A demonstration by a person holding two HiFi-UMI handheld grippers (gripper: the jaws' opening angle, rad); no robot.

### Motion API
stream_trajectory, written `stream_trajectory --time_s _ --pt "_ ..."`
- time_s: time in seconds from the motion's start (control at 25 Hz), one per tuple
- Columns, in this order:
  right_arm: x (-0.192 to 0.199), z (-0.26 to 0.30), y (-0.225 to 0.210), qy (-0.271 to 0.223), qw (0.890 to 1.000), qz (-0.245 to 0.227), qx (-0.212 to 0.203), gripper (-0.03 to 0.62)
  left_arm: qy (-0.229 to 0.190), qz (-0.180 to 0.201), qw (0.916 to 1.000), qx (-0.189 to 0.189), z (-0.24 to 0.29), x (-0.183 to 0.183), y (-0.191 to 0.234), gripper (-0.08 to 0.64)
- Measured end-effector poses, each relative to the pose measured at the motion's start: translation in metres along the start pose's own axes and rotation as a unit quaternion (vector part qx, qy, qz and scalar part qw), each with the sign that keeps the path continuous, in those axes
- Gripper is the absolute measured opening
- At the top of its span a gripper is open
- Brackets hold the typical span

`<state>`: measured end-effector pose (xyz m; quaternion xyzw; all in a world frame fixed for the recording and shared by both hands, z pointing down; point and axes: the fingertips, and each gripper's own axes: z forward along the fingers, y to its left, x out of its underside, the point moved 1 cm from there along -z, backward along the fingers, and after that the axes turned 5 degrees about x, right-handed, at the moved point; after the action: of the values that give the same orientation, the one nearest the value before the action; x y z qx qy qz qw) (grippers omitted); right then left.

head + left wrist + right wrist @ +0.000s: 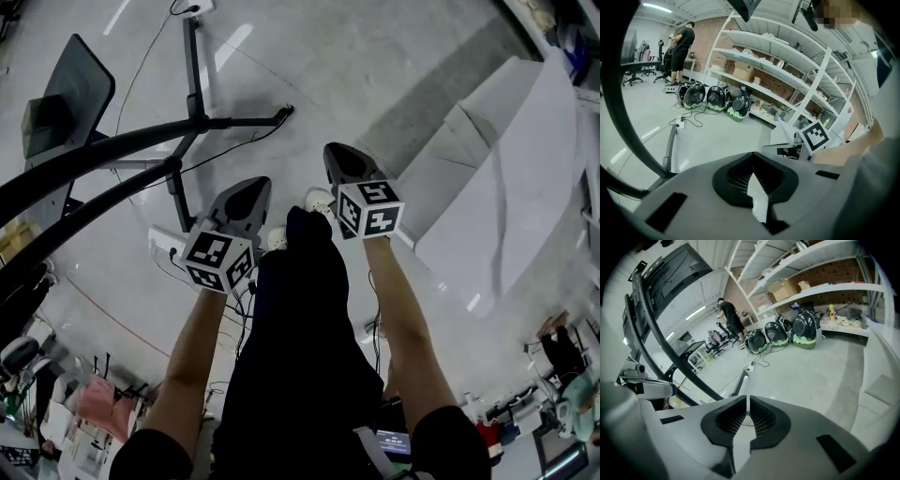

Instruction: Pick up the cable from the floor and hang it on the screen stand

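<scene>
In the head view the screen stand (192, 103) rises from black floor legs, and its dark screen (67, 94) is at the upper left. Two thick black cable runs (84, 164) arc from the left edge to the stand's post. They also cross the right gripper view as the thick black cable (661, 341) below the screen (677, 266). A thin black cable (230, 147) trails on the floor by the stand's feet. My left gripper (255, 187) (752, 176) and right gripper (335, 155) (746, 401) are held side by side above the floor, both shut and empty.
A white stepped platform (487, 169) fills the right. A white power strip (162, 244) lies on the floor by my left gripper. Long shelving (787, 61) stands beyond, with black-and-green pods (715, 97) on the floor before it and a person (682, 44) standing far off.
</scene>
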<state>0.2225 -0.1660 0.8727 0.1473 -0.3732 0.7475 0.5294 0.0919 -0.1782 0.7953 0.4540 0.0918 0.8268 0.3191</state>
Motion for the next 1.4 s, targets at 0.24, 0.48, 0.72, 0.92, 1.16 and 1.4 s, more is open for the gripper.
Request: stream_trajectory --time_s 0.24,0.48,0.72,0.92,1.16,1.4 --pt "0.033 0.069 -0.021 0.005 0.999 -0.046 -0.029 0.025 0.011 0.014 0.9998 0.011 0.062 0.053 0.04 0.006" --pt "0.081 0.13 -0.034 0.029 0.995 -0.083 -0.05 0.025 0.024 0.023 0.9993 0.017 0.109 0.112 0.082 0.006" --pt "0.128 0.18 -0.059 0.045 0.993 -0.099 -0.049 0.026 0.037 0.03 0.9988 0.01 0.135 0.172 0.127 0.006" --pt "0.158 0.216 -0.073 0.051 0.992 -0.102 -0.055 0.034 0.045 0.031 0.9985 -0.002 0.155 0.214 0.167 0.006" --pt "0.178 0.253 -0.086 0.037 0.991 -0.108 -0.069 0.038 0.073 0.047 0.996 -0.019 0.194 0.263 0.214 0.008" --pt "0.186 0.28 -0.106 0.015 0.992 -0.1 -0.076 0.038 0.124 0.122 0.9842 -0.035 0.246 0.298 0.254 0.042"
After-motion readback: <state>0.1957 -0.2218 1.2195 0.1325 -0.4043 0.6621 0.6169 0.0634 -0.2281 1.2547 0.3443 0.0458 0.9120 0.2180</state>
